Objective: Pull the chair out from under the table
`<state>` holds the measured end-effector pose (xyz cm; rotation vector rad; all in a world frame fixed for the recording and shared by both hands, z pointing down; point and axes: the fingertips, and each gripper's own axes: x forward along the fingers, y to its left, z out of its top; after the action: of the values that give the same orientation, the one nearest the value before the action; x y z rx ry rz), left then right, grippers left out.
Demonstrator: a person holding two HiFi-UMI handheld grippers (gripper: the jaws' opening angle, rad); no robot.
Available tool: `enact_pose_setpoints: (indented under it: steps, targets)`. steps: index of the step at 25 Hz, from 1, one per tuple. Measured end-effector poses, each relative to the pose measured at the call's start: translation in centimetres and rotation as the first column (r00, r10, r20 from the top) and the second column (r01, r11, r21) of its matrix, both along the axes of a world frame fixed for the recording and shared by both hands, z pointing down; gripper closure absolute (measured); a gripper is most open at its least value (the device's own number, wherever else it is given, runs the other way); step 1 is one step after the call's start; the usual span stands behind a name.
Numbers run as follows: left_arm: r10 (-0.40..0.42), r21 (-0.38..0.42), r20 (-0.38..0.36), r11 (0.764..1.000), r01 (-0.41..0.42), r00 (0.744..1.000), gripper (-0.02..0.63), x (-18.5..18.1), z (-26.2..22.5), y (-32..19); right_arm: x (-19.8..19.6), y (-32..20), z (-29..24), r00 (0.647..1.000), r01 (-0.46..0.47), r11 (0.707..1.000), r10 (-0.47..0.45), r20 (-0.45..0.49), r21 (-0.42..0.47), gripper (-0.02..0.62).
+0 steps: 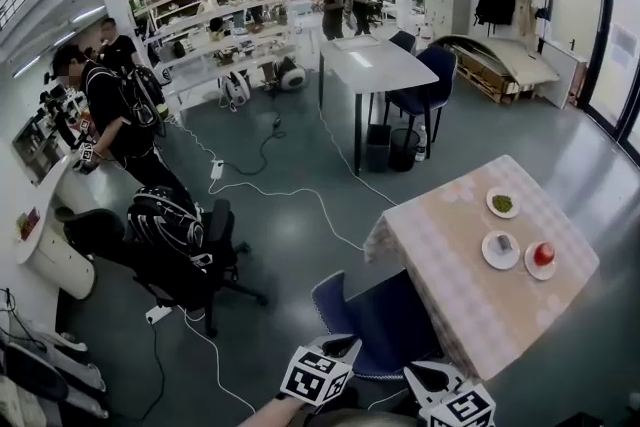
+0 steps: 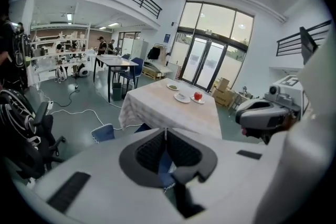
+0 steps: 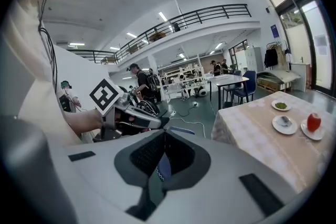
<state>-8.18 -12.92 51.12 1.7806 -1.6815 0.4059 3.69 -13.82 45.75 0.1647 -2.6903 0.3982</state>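
Note:
A blue chair (image 1: 375,320) with white stitching along its edge stands tucked partly under the table (image 1: 450,275), which wears a pale checked cloth. On the cloth sit three plates; one holds a red fruit (image 1: 543,254). My left gripper (image 1: 342,347) and right gripper (image 1: 430,377) hover at the near edge of the chair, both shut. In the left gripper view the jaws (image 2: 165,131) meet at the tips, and blue chair (image 2: 102,132) shows beyond and through the hollow behind them. The right gripper (image 3: 164,132) is shut the same way, with the left gripper's marker cube (image 3: 106,94) beside it.
A black office chair (image 1: 190,250) loaded with a backpack stands to the left, with white cables (image 1: 270,190) snaking across the grey floor. Further back are a grey table (image 1: 370,65) with blue chairs, bins, shelves and several people. A white counter (image 1: 50,250) curves along the left wall.

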Motion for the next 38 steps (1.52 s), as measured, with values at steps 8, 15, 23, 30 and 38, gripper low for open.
enact_pose_setpoints:
  steps: [8,15,23,30,38]
  targets:
    - [-0.046,0.054,0.070,0.998,0.042,0.996,0.601,3.6,-2.5,-3.7,1.0,-3.3,-1.1,0.990,0.100,0.995,-0.101,0.099,0.014,0.586]
    - [-0.119,0.075,0.083,0.991,0.113,0.989,0.601,6.5,-3.8,-5.5,2.5,-4.5,-3.1,0.961,0.238,0.969,-0.245,0.128,0.068,0.586]
    - [-0.208,0.101,0.101,0.975,0.198,0.973,0.601,6.5,-4.5,-6.2,1.6,-6.7,-7.1,0.916,0.331,0.920,-0.366,0.163,0.208,0.586]
    - [-0.282,0.119,0.123,0.956,0.268,0.952,0.601,3.9,-4.6,-5.7,0.2,-6.5,-9.7,0.898,0.292,0.951,-0.310,0.312,0.104,0.586]
    - [-0.355,0.083,0.120,0.934,0.347,0.927,0.566,0.0,-1.9,-4.6,-0.8,-5.4,-6.9,0.909,0.290,0.956,-0.290,0.301,0.044,0.586]
